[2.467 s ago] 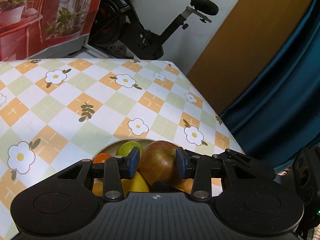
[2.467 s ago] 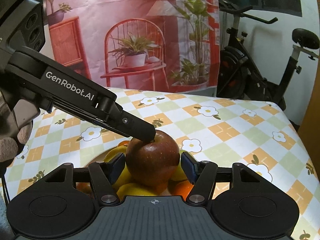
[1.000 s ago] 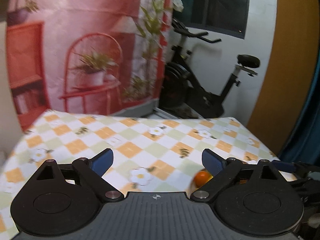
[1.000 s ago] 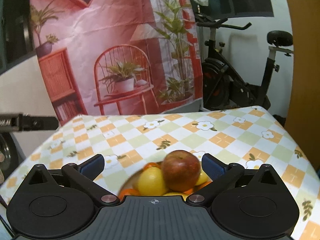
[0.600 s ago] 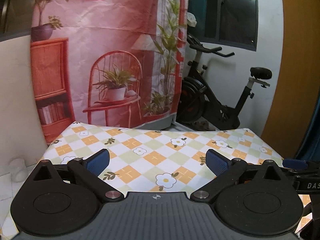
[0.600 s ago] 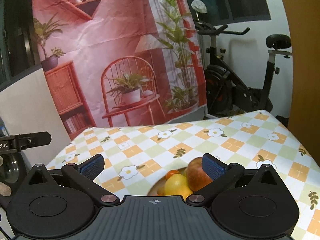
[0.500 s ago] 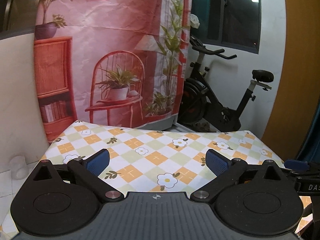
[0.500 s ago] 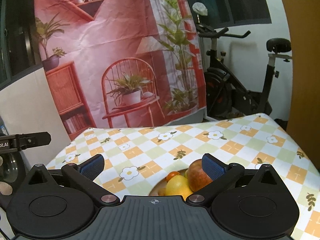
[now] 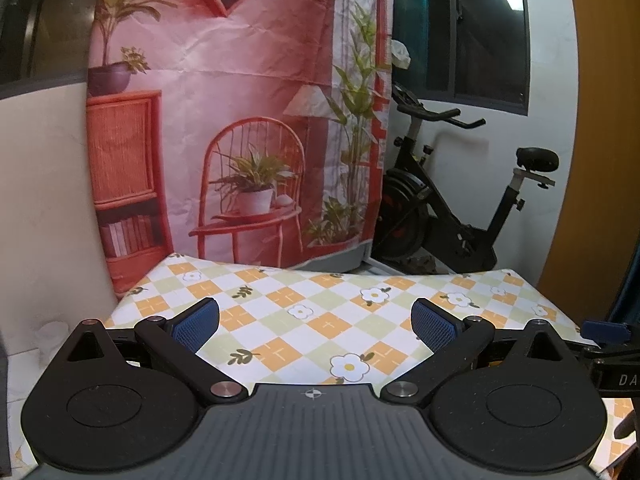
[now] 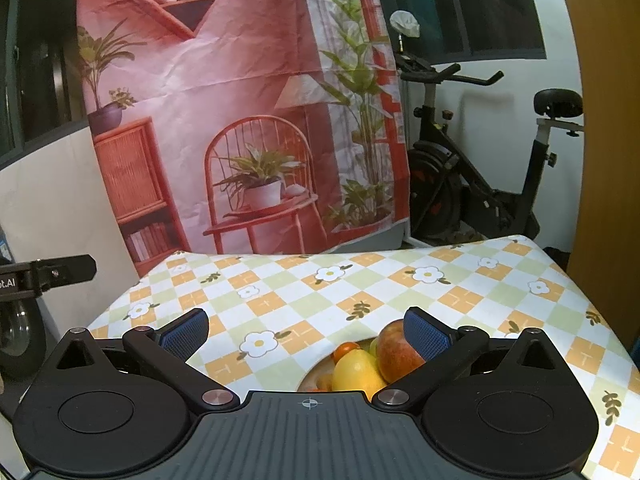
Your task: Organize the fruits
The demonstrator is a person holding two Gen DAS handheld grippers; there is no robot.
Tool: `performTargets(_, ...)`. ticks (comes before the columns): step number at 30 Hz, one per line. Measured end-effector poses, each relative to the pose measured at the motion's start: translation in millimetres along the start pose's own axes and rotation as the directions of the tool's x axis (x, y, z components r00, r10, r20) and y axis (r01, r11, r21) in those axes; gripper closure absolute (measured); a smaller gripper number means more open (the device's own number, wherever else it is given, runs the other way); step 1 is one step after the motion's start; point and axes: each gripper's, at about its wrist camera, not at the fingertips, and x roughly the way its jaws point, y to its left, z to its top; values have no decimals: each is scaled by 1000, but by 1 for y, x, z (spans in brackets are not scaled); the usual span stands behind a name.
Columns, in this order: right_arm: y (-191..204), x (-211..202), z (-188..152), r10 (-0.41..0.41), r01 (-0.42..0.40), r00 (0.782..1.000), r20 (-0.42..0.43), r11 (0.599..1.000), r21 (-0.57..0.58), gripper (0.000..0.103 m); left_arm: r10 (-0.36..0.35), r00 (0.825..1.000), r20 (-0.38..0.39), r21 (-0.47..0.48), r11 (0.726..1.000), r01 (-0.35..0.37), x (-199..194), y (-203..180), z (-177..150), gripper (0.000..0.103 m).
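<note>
A pink printed backdrop of a chair and potted plants hangs behind the table, with a black exercise bike to its right, and the table itself wears a checked cloth of orange, green and white squares with daisies.

The fruits sit piled in a shallow pale bowl low in the right wrist view, just ahead of and below the right gripper. A red-and-yellow round apple lies touching, or just behind, that claw's right blue pad; a yellow lemon-like fruit sits to the apple's left, near the claw's centre line, with a small orange fruit just beyond it. The right gripper stands wide, nothing between its pads.

The left gripper is also spread wide and empty. Ahead of it lies only bare cloth; no fruit shows in its view, and the other tool's blue tip pokes in at the right edge, so the bowl probably lies off to its right and low.

So the right hand appears the nearer one. The pile is right of its centre and beneath it; any further reach would likely need a dip down and a slight shift rightward. With all visible fruit gathered in the bowl, the sorting looks largely done.
</note>
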Motion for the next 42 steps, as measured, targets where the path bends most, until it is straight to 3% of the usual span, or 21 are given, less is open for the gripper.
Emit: performTargets(42, 7, -3, 3, -51, 51, 999, -4, 997, -55, 0, -1, 1000, -4, 43, 999, 1, -9, -6, -4, 0)
